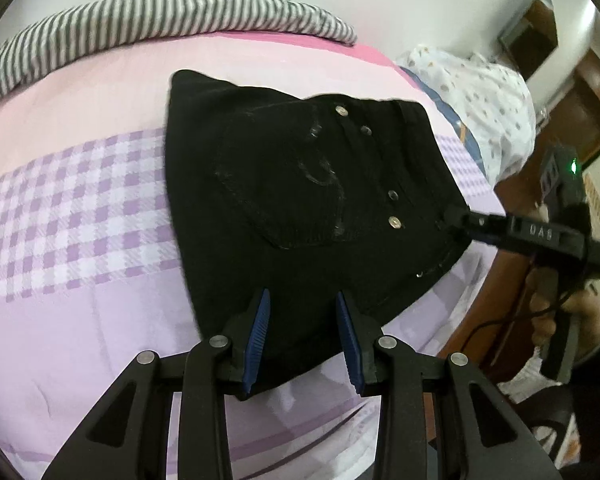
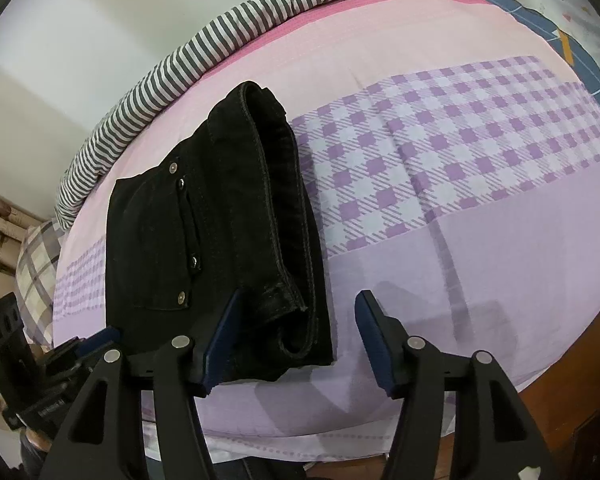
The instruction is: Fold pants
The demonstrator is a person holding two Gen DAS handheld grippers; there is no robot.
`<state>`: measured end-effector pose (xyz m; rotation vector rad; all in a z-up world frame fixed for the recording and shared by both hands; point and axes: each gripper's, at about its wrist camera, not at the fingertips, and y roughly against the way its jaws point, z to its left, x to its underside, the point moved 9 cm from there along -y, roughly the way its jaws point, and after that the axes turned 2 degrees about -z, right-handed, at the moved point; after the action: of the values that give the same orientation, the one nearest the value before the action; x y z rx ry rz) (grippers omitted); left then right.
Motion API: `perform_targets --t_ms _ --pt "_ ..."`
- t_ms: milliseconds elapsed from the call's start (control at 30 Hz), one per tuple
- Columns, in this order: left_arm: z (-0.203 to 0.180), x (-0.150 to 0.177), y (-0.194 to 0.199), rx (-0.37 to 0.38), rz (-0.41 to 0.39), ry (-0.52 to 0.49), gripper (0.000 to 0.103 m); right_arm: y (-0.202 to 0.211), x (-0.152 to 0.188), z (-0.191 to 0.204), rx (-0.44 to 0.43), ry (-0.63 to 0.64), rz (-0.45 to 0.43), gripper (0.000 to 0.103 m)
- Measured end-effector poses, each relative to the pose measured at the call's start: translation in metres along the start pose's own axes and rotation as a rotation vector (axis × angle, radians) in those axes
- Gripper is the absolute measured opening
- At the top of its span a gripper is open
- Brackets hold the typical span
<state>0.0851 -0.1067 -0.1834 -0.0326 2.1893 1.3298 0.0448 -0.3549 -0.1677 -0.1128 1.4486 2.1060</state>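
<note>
The black pants (image 1: 300, 200) lie folded into a compact stack on the bed, back pocket and metal rivets facing up. They also show in the right wrist view (image 2: 204, 240), with the rolled hem ends at the stack's near right edge. My left gripper (image 1: 302, 300) is open, its blue pads over the near edge of the stack, holding nothing. My right gripper (image 2: 298, 304) is open, straddling the near right corner of the stack. From the left wrist view the right gripper (image 1: 460, 218) reaches in at the stack's right edge.
The bed sheet (image 2: 460, 184) is pink and lilac with a purple check band. A grey-striped pillow (image 1: 140, 20) lies along the far edge by the wall. A dotted white quilt (image 1: 480, 92) sits at the right. The wooden bed frame (image 2: 560, 360) runs along the near side.
</note>
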Motion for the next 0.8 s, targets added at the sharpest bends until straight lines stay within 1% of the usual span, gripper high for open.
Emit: perform_targets --t_ms 100,233,267,300,333,367,467,667,733,767,800 --pt "0.007 0.001 0.005 0.001 -0.006 0.019 0.036 0.002 -0.001 0.002 -0.004 -0.005 0.003 0.055" --pt "0.006 0.006 0.009 -0.001 -0.007 0.002 0.036 0.021 -0.006 0.004 -0.053 -0.048 -0.038 0.056" --pt "0.006 0.006 0.009 -0.003 -0.006 -0.001 0.036 0.025 -0.006 0.003 -0.070 -0.069 -0.044 0.053" --pt "0.006 0.006 0.008 -0.004 -0.004 -0.006 0.036 0.029 -0.006 0.003 -0.094 -0.092 -0.045 0.046" --pt "0.006 0.007 0.009 -0.005 -0.004 -0.008 0.036 0.032 -0.004 0.004 -0.133 -0.118 -0.038 0.043" --pt "0.004 0.007 0.008 -0.006 -0.004 -0.010 0.036 0.034 -0.002 0.005 -0.160 -0.141 -0.028 0.038" --pt "0.004 0.008 0.008 -0.005 -0.005 -0.006 0.036 0.036 0.004 0.007 -0.225 -0.208 -0.009 0.033" --pt "0.002 0.010 0.006 -0.012 -0.004 -0.012 0.037 0.035 0.003 0.020 -0.238 -0.208 -0.020 0.029" --pt "0.001 0.010 0.004 -0.016 -0.004 -0.013 0.037 0.046 -0.003 0.022 -0.234 -0.206 -0.068 0.029" --pt "0.000 0.010 0.003 -0.016 -0.004 -0.012 0.037 0.049 -0.005 0.024 -0.247 -0.206 -0.069 0.029" --pt "0.000 0.010 0.003 -0.014 -0.002 -0.011 0.038 0.048 -0.004 0.026 -0.265 -0.212 -0.049 0.029"
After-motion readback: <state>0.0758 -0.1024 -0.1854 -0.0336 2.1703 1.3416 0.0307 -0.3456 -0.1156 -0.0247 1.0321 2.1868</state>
